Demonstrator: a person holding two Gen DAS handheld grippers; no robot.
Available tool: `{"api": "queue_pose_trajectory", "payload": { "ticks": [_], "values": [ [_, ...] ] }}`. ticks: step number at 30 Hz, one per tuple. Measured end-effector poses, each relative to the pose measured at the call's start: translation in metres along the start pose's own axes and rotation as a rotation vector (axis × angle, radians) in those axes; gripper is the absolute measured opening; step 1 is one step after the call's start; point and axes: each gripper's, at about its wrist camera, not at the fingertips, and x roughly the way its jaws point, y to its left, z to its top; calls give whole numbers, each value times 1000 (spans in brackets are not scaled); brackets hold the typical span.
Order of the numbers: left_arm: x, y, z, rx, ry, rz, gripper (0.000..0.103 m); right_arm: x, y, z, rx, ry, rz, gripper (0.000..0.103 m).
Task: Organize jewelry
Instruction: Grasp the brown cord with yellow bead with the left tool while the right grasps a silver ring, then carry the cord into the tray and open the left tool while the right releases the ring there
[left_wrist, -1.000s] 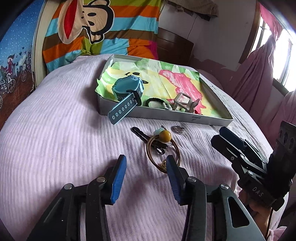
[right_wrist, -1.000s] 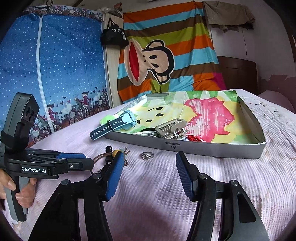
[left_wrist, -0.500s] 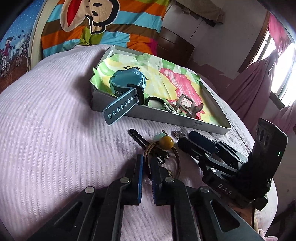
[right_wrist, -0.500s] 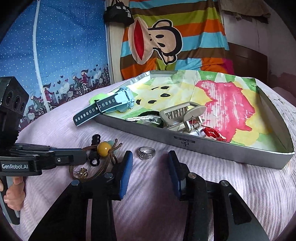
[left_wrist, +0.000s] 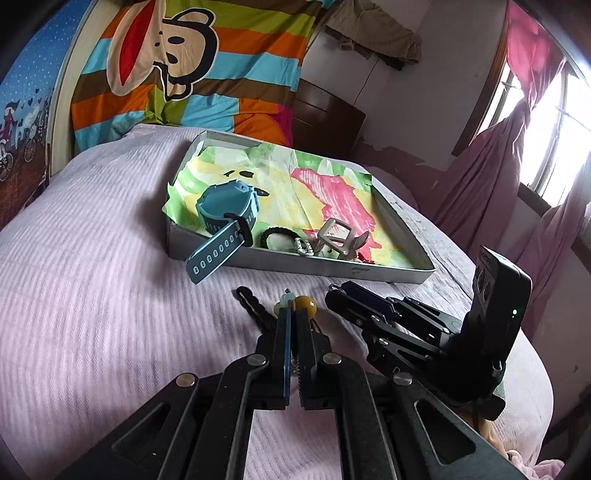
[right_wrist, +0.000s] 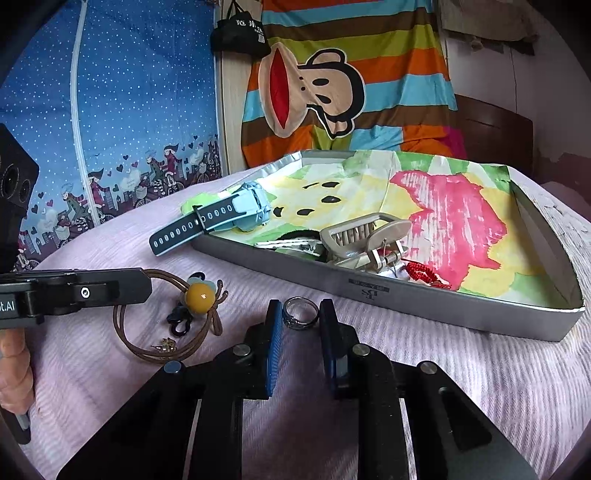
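Now your left gripper is pinched nearly shut over the brown cord loop with the amber bead (grip itself hidden), while your right gripper stands narrowly open around the silver ring on the lilac bedspread, just beside the shallow grey tray's near wall.

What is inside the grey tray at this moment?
The grey tray holds painted paper lining, a blue watch whose strap overhangs the rim, a black hair tie, a beige claw clip, and a red cord. Anything under the lining is hidden.
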Motion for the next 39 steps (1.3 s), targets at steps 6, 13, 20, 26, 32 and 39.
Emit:
{"api": "queue_pose_trajectory", "payload": {
  "ticks": [6,13,20,26,32,39],
  "values": [
    [-11,-14,15,29,-33,-13,3,-20,-4,0,21,-91,6,18],
    [-8,-32,38,49,-88,-11,3,-41,-12,8,64,-188,-20,18],
    [16,-43,67,48,-164,38,3,-56,-32,23,116,-280,-104,18],
    [48,-45,81,65,-156,68,3,-46,-58,32,203,-253,-157,18],
    [67,-37,75,33,-121,85,3,-22,-66,32,222,-176,-174,18],
    [77,-30,63,49,-82,124,3,-3,-68,23,222,-113,-169,18]
  ]
}}
